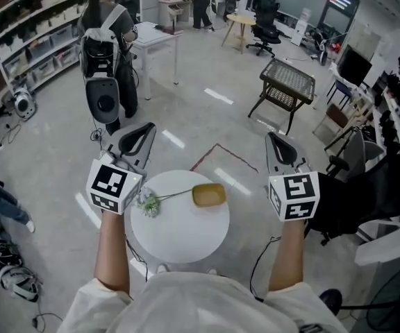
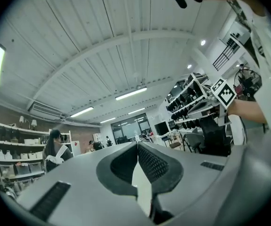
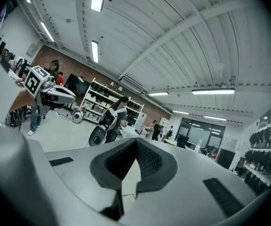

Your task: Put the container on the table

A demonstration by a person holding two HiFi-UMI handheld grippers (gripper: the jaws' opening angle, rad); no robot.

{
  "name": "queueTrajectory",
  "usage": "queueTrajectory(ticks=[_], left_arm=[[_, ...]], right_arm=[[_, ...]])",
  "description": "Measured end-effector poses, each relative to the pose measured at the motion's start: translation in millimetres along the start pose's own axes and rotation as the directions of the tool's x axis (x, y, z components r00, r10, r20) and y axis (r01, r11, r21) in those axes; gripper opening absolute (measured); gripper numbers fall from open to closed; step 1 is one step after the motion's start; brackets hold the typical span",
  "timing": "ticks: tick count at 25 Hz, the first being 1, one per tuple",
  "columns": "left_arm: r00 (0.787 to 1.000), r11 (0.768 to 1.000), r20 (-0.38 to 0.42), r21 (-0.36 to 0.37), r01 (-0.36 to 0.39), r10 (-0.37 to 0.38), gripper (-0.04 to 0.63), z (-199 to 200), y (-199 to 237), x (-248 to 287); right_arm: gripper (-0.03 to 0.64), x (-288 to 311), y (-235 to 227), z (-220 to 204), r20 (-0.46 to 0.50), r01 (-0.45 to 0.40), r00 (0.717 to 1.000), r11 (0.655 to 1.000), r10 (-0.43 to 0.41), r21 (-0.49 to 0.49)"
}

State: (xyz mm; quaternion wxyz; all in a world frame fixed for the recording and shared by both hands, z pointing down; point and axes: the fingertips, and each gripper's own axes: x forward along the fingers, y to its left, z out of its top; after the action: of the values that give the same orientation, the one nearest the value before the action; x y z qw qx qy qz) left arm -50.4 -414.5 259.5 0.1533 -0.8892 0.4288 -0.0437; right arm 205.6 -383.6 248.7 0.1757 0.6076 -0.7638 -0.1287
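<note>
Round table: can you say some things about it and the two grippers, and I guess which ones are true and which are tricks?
1. The yellow container sits on the round white table. True.
2. The left gripper is holding the container. False: its jaws are shut on nothing, and it is held up at the table's left edge.
3. A flower sprig lies on the table, left of the container. True.
4. The right gripper has its jaws wide apart. False: they are together and empty.
5. The table has four corners. False: it is round.

a round white table [image 1: 186, 238] carries a yellow container [image 1: 208, 195] and a flower sprig [image 1: 151, 200] beside it.
</note>
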Motion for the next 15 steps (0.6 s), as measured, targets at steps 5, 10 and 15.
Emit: queueTrajectory(ticks=[5,10,15], left_arm=[[1.000,0.999,0.019,0.026,0.018,-0.018,0.020,20,-21,27],[0.999,0.999,0.025,0.030,0.021,-0.022,0.020,17,-26,29],[1.000,0.999,0.016,0.028,0.017,-0.018,0.020,12,-20,33]], right_arm=[[0.012,2,-30,-4,0.003,-0.002,1.000,1.000,0.002,-0.012],[0.012,8,-29,-9,0.004,-0.010,1.000,1.000,0.010,-0.010],[0.012,17,-28,-10,0.002,-0.021,1.000,1.000,0.021,-0.009]])
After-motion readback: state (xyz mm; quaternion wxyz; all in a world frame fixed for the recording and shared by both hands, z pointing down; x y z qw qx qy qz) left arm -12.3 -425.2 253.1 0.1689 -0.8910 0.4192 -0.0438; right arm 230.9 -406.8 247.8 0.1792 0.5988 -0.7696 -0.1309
